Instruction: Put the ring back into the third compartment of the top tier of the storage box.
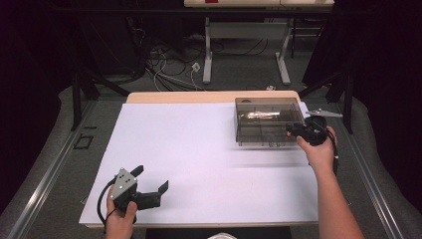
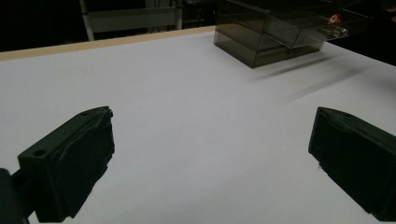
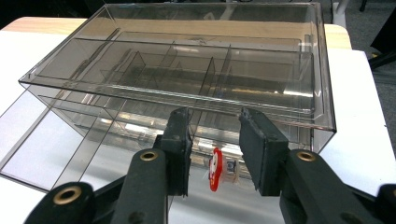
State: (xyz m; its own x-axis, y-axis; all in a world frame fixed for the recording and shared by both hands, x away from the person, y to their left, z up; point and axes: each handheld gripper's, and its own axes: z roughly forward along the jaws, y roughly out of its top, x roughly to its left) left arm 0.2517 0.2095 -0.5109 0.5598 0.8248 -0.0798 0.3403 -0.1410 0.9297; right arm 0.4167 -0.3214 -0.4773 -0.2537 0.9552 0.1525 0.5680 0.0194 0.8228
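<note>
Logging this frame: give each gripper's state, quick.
Left gripper: open, holding nothing.
Right gripper: partly open at the clear box, gripping nothing.

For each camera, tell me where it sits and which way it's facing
High view: above the person's side, facing forward and down on the white table; both forearms show.
Left gripper view: on the left tongs, low over the table, jaws wide apart.
Right gripper view: on the right tongs, at the clear box.
Every view shares that box.

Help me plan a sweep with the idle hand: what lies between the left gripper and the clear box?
Nothing: in the high view, only bare white sheet lies between the left gripper and the clear box. The left gripper view shows the same.
</note>
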